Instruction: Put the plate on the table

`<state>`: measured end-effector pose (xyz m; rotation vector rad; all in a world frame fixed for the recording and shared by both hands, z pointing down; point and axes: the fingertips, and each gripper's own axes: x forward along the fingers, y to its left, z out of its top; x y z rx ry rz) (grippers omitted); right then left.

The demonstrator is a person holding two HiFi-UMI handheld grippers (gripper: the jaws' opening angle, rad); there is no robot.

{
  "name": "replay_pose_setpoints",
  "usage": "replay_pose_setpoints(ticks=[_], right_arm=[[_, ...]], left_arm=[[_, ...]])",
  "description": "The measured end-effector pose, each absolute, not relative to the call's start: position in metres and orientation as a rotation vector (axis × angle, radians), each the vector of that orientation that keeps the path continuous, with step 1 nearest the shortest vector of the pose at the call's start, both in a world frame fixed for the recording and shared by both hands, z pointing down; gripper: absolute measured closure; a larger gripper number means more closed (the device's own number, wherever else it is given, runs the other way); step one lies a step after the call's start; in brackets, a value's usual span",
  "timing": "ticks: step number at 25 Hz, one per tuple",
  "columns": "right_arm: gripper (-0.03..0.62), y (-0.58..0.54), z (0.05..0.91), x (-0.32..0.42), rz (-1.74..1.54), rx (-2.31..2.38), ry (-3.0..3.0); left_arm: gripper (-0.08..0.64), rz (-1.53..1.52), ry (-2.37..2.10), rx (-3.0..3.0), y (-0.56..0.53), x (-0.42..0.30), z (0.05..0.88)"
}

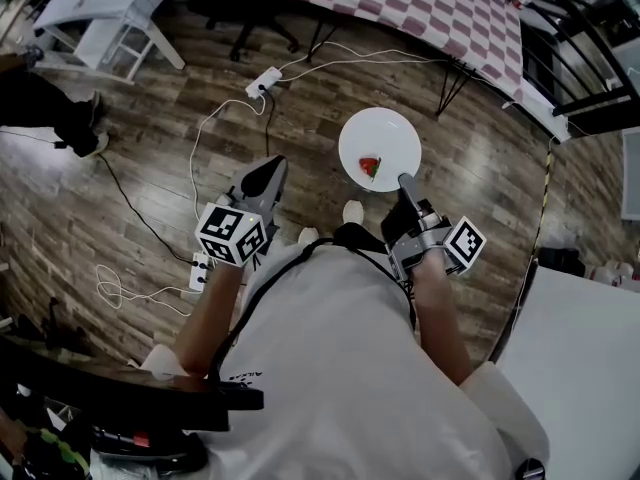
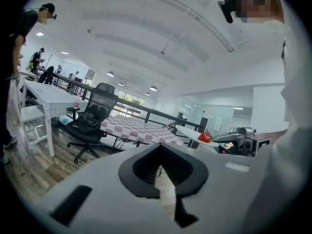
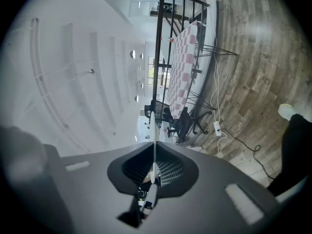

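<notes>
One checked table (image 1: 420, 8) stands ahead across the wooden floor, and it is probably where the plate is to go. The white plate (image 1: 378, 133) hangs level above the floor, clamped at its near rim by the right gripper (image 1: 404, 181), whose jaws pinch it edge-on. It looks stiff, glazed, slippery and breakable. A hold on one side of the rim lets it droop, so I judge it needs a slow, flat set-down. The left gripper (image 1: 272, 166) has its jaws together on nothing and could steady the far rim. A small red piece of food (image 1: 371, 167) lies loose on the plate and may slide.
</notes>
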<state>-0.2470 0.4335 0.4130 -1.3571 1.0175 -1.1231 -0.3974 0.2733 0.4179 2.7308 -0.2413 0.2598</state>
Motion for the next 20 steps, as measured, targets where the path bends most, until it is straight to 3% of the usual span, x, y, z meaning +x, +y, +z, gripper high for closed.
replay_pose_setpoints(ticks=[8, 20], right_arm=[[0.572, 0.419, 0.411, -0.244, -1.134, -1.342, 1.031], [0.572, 0.38, 0.42, -0.19, -1.183, -1.304, 1.047]], left_arm=[[0.556, 0.266, -0.261, 2.721, 0.266, -0.399, 0.42], [0.557, 0.276, -0.314, 2.721, 0.231, -0.345, 0.419]])
